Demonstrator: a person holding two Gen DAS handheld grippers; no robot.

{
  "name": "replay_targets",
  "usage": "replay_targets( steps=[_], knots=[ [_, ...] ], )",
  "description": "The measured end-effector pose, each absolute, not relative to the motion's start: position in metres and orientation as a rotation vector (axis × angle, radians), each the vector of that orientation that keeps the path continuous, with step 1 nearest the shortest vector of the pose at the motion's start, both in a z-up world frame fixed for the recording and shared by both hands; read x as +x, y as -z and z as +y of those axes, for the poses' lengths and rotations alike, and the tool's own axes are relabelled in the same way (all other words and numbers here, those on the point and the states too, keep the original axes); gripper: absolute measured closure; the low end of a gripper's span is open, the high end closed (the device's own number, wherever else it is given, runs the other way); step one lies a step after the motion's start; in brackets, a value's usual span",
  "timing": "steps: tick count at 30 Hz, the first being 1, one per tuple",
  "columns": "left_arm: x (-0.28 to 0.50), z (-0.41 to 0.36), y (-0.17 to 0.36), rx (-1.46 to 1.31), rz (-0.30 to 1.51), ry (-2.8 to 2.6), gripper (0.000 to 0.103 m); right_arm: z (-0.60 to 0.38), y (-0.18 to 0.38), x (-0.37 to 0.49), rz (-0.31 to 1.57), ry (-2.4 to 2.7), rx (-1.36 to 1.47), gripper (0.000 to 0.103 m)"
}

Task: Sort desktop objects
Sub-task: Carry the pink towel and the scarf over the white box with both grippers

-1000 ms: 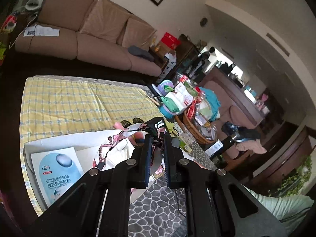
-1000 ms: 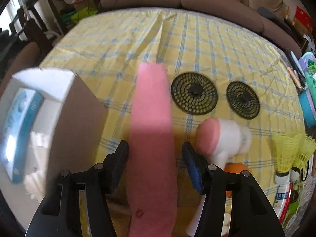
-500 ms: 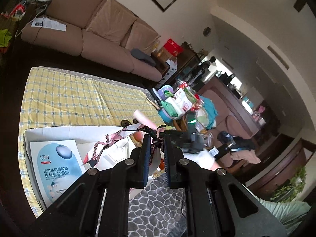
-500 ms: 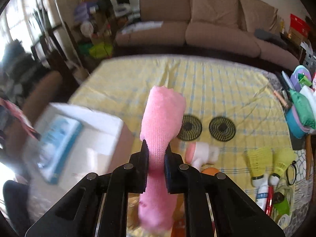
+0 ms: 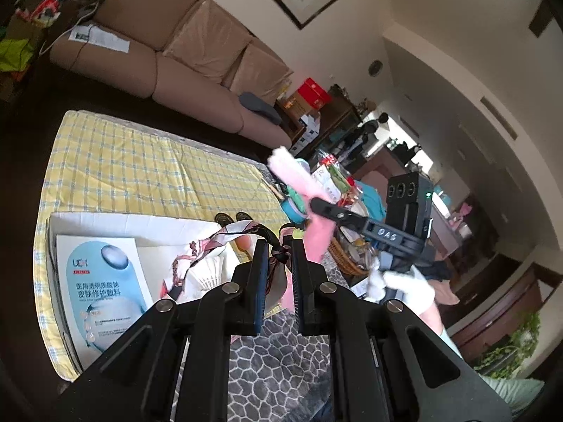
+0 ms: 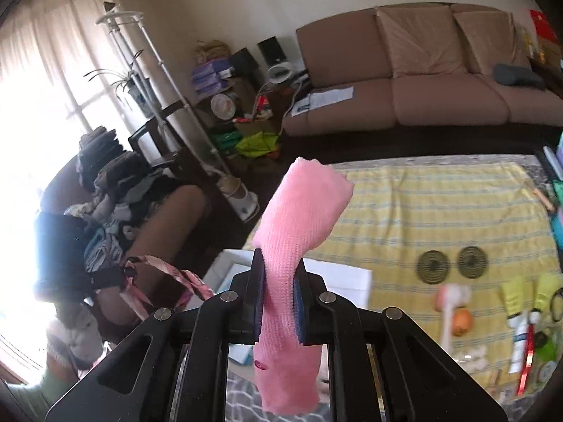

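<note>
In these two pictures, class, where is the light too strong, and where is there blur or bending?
Right wrist view: the window glares white on the left, washing out detail; the items at the right edge of the yellow cloth look smeared. Left wrist view: even light, the pink cloth is blurred; walls bend toward the edges.

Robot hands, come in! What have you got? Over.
Right gripper shut on pink towel, lifted above the table. Left gripper shut on patterned ribbon, over white box. Nothing blocking.
</note>
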State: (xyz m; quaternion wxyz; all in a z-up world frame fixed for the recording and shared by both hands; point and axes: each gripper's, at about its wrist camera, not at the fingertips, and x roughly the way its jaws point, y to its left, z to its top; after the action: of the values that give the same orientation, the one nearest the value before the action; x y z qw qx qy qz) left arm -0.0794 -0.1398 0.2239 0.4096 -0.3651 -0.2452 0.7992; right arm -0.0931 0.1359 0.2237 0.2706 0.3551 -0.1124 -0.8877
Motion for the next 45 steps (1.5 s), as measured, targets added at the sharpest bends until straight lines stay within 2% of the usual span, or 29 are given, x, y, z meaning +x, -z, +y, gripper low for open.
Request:
replay_targets(
  steps=[15, 28, 33, 36, 37, 38, 42, 45],
  knots=[
    [-0.083, -0.159, -0.198, -0.959, -0.659, -2.008, 0.092, 0.056, -0.085, -0.117, -0.304, 2.281, 1.247, 0.090],
    [-0.089, -0.151, -0.182, -1.005, -0.650, -2.002, 0.092, 0.028, -0.035, -0.153, -0.138, 2.260, 1.526, 0.089],
    [-0.091, -0.147, -0.180, -1.020, -0.645, -1.996, 0.092, 0.018, -0.019, -0.161, -0.156, 2.157, 1.664, 0.083],
    [-0.092, -0.144, -0.179, -1.026, -0.635, -1.991, 0.092, 0.032, -0.033, -0.156, -0.187, 2.190, 1.632, 0.066],
    [-0.092, -0.144, -0.179, -1.027, -0.635, -1.990, 0.092, 0.039, -0.044, -0.152, -0.204, 2.217, 1.597, 0.056],
    [-0.093, -0.143, -0.179, -1.029, -0.638, -1.989, 0.092, 0.046, -0.052, -0.149, -0.220, 2.232, 1.572, 0.051],
    [-0.095, -0.139, -0.179, -1.028, -0.656, -1.976, 0.092, 0.077, -0.087, -0.142, -0.365, 2.252, 1.441, 0.051],
    [-0.094, -0.136, -0.181, -1.019, -0.658, -1.972, 0.092, 0.079, -0.089, -0.153, -0.390, 2.267, 1.456, 0.051]
  ],
)
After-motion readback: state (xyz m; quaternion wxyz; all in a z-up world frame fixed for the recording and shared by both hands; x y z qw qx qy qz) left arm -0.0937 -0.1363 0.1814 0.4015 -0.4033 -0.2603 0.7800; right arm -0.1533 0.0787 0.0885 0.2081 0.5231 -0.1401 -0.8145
